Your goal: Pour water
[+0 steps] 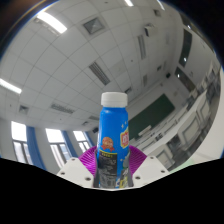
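Observation:
A blue bottle (112, 130) with a white cap and a colourful label stands upright between my fingers. My gripper (111, 160) is shut on its lower body, with the purple pads (90, 157) pressed against both sides. The gripper points upward, so the bottle shows against the ceiling. No cup or other vessel is in view.
A white panelled ceiling (80, 60) with long strip lights fills most of the view. Windows with blue frames (40, 140) run along the left wall. A dark board (160, 110) hangs on the wall to the right.

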{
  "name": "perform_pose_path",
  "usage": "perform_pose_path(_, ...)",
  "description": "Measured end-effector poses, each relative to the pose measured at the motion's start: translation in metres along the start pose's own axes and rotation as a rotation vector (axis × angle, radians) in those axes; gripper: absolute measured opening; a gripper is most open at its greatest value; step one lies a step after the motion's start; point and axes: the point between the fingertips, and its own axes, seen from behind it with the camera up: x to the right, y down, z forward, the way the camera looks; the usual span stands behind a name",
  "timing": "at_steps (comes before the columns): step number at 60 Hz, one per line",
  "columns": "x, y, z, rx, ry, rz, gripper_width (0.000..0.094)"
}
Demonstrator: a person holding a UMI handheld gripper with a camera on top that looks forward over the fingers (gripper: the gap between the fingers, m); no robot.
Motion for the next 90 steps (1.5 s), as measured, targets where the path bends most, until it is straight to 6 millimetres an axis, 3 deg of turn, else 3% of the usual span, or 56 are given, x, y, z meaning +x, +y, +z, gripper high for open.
perform_pose_path(5, 0.039, -0.053, -0.026, 0.035, 0.110, -0.291, 0.0384)
perform_pose_path(8, 0.088, -0.061, -0.049, 0.007, 0.205, -0.410, 0.0383)
perform_pose_path(10, 0.118, -0.058, -0.050, -0.012, 0.247, -0.498, 0.0383)
perform_pose_path(11, 0.128, -0.063, -0.068, -0.040, 0.281, -0.523, 0.0383)
perform_pose_path(13, 0.158, -0.059, -0.083, -0.082, 0.334, -0.577, 0.0383)
perform_pose_path(14, 0.178, -0.051, -0.079, -0.095, 0.352, -0.602, 0.0382)
perform_pose_path(20, 0.252, -0.016, -0.128, -0.241, 0.425, -0.668, 0.0384)
perform_pose_path(24, 0.279, -0.005, -0.159, -0.315, 0.461, -0.669, 0.0383)
perform_pose_path(29, 0.298, -0.010, -0.191, -0.351, 0.477, -0.666, 0.0384)
perform_pose_path(31, 0.314, -0.008, -0.197, -0.362, 0.484, -0.662, 0.0383)
perform_pose_path(32, 0.316, 0.006, -0.191, -0.381, 0.486, -0.664, 0.0383)
perform_pose_path(36, 0.325, 0.007, -0.215, -0.429, 0.489, -0.677, 0.0394)
perform_pose_path(38, 0.321, -0.004, -0.219, -0.401, 0.469, -0.684, 0.0385)
perform_pose_path(41, 0.322, -0.017, -0.241, -0.402, 0.467, -0.672, 0.0390)
perform_pose_path(42, 0.323, -0.007, -0.225, -0.402, 0.470, -0.667, 0.0394)
perform_pose_path(44, 0.324, -0.012, -0.231, -0.406, 0.474, -0.656, 0.0415)
perform_pose_path(50, 0.324, -0.024, -0.247, -0.430, 0.459, -0.633, 0.0615)
perform_pose_path(51, 0.320, -0.033, -0.268, -0.446, 0.460, -0.626, 0.0669)
perform_pose_path(52, 0.321, -0.021, -0.257, -0.468, 0.459, -0.621, 0.0741)
perform_pose_path(54, 0.321, -0.021, -0.267, -0.504, 0.456, -0.604, 0.0867)
perform_pose_path(59, 0.311, -0.032, -0.292, -0.507, 0.436, -0.566, 0.0846)
perform_pose_path(60, 0.305, -0.043, -0.310, -0.505, 0.431, -0.561, 0.0844)
perform_pose_path(61, 0.301, -0.036, -0.304, -0.508, 0.427, -0.561, 0.0842)
perform_pose_path(67, 0.279, -0.059, -0.351, -0.517, 0.405, -0.580, 0.0845)
perform_pose_path(77, 0.211, -0.083, -0.422, -0.500, 0.327, -0.617, 0.0844)
perform_pose_path(82, 0.185, -0.085, -0.455, -0.492, 0.301, -0.576, 0.0842)
perform_pose_path(85, 0.173, -0.076, -0.474, -0.502, 0.287, -0.552, 0.0842)
perform_pose_path(90, 0.161, -0.069, -0.493, -0.503, 0.267, -0.515, 0.0848)
